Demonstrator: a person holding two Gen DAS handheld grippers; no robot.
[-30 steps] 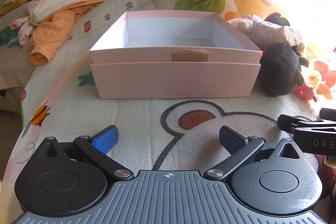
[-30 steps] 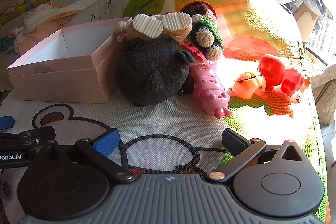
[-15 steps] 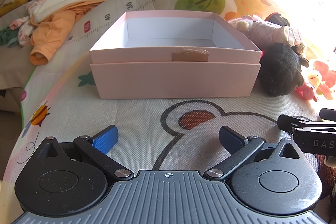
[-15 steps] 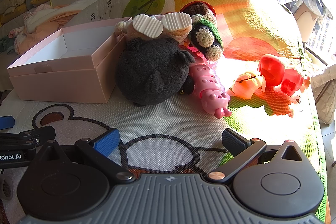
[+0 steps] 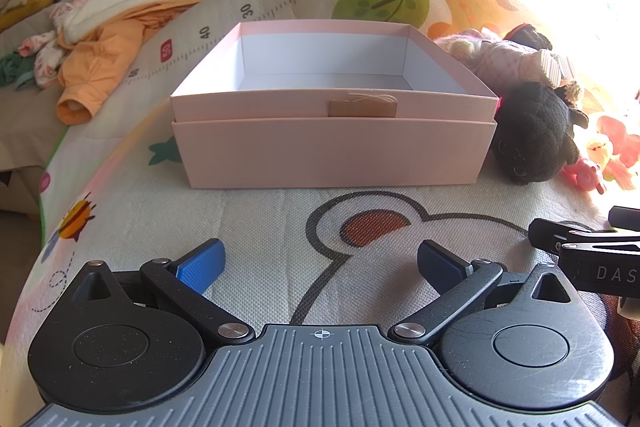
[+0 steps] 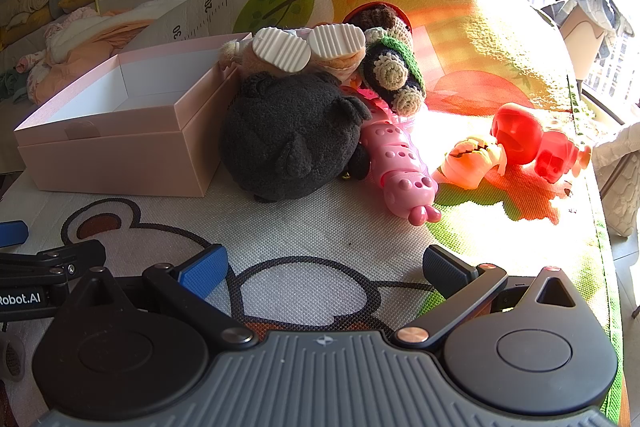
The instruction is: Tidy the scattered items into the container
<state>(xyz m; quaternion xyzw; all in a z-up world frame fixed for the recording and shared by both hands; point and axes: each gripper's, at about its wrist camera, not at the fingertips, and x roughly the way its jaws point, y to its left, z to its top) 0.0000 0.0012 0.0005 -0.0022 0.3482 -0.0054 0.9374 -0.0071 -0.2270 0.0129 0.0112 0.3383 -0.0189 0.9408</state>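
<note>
Both the left gripper (image 5: 320, 261) and right gripper (image 6: 325, 266) hover spread and empty, one pink box (image 5: 332, 147) at twelve o'clock, one black plush toy (image 6: 288, 135) touching its right side.

Ahead of me on the mat (image 5: 260, 227) the box (image 5: 332, 151) sits left, with the toys (image 6: 296, 135) piled against its right side.

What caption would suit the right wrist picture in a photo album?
Open right gripper faces a dark plush toy, pink plastic toy and red toy beside an empty pink box.
</note>
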